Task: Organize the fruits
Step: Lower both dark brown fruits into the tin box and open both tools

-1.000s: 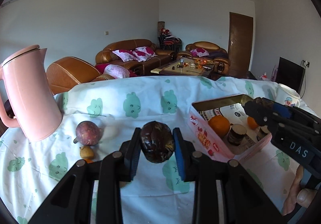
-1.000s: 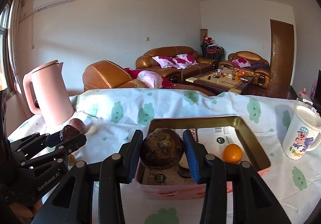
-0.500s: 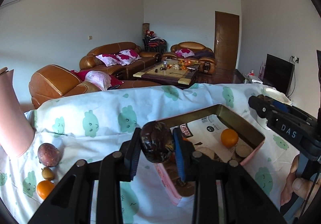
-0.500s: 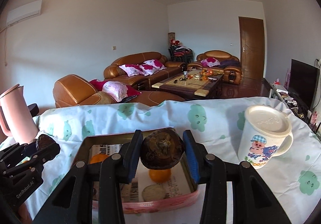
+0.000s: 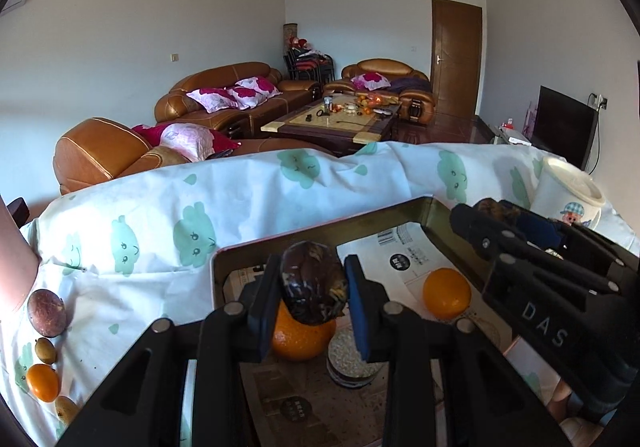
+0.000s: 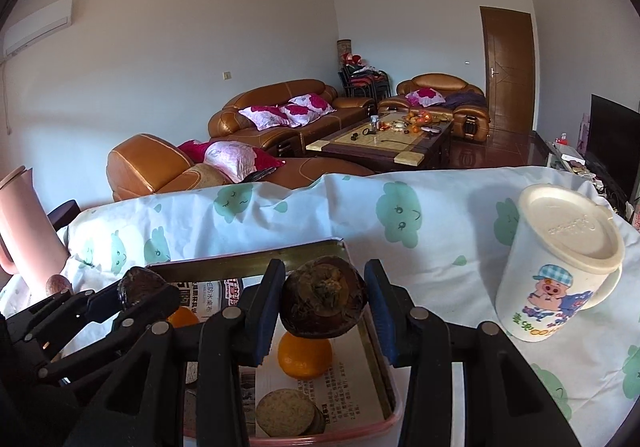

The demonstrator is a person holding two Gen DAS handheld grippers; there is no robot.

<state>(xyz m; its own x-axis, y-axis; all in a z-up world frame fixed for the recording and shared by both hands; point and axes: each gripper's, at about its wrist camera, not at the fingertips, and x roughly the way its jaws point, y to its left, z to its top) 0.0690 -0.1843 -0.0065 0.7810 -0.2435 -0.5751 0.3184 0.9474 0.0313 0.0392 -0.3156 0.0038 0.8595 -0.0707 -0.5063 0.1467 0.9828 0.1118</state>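
My left gripper (image 5: 312,289) is shut on a dark wrinkled fruit (image 5: 312,287) and holds it over the left part of the tin box (image 5: 320,235). My right gripper (image 6: 325,301) is shut on a second dark wrinkled fruit (image 6: 323,303) above the box's right side (image 6: 374,351). Two oranges (image 5: 447,293) (image 5: 300,339) and a round biscuit (image 6: 285,411) lie in the box. Each gripper shows in the other's view, at the right (image 5: 500,215) and at the left (image 6: 140,289).
A purple fruit (image 5: 46,313), a small orange (image 5: 43,387) and two small yellowish fruits (image 5: 45,350) lie on the cloth at left. A pink kettle (image 6: 24,223) stands at far left, a lidded cartoon mug (image 6: 560,267) at right.
Both grippers moved right with their fruits. The left one now hangs over the box instead of the cloth; the right one shifted toward the box's right end near the mug.
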